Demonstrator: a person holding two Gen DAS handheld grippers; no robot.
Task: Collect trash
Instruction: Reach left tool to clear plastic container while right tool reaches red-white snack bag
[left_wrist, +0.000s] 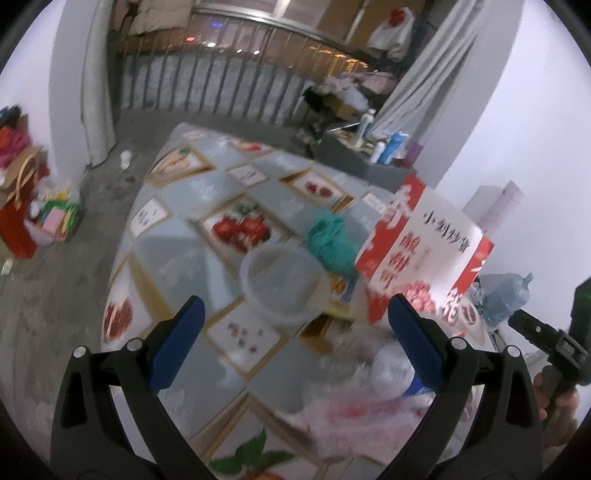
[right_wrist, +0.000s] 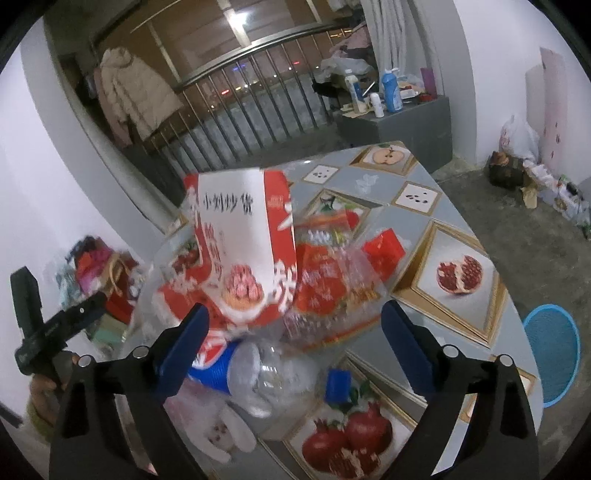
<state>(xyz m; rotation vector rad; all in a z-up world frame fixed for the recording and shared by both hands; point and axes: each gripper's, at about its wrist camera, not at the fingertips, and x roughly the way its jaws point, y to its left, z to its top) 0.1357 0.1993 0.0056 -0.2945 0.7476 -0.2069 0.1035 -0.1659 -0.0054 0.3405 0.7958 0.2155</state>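
Our right tool (right_wrist: 291, 332) and left tool (left_wrist: 295, 325) are wide open, holding nothing. Just ahead, the light, crinkly clear plastic wrappers (right_wrist: 332, 295); we pinch a loose fold.

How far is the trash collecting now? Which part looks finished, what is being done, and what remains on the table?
Nothing looks collected yet. Both grippers are open and empty: the left gripper hangs above the clear plastic tub, the right gripper above the clear plastic bottle. Left on the table: the red and white box, the crumpled snack wrappers, the teal cloth and a blue cap.
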